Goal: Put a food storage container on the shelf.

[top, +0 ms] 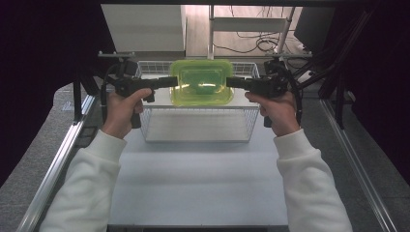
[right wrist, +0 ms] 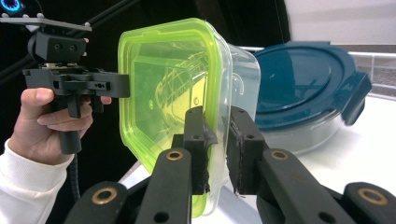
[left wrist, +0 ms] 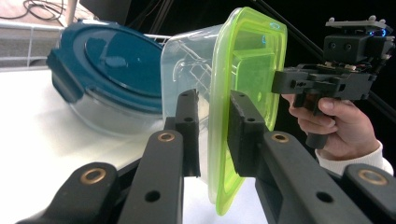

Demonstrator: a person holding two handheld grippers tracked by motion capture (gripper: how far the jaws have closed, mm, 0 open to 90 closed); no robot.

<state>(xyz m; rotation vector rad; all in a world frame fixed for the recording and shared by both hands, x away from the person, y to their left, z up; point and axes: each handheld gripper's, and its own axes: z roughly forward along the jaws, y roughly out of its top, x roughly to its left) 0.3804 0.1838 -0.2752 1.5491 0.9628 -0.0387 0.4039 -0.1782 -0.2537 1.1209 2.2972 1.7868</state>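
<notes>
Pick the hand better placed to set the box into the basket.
Neither alone, probably: left gripper and right gripper each clamp one edge of the green-lidded box above the wire basket. If forced, left: its fingers straddle the lid rim squarely.

sleeves (top: 92, 179): wearing white, ribbed cuffs | left gripper (top: 167, 82): showing matte black body, brass-ringed pivot screws | right gripper (top: 232, 82): trailing black ribbed cable, carrying grey three-cornered plate on top

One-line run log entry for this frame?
held: green-lidded container | left hand-held gripper: shut on rim | right hand-held gripper: shut on rim | position: above wire basket | nearby: blue-lidded container
</notes>
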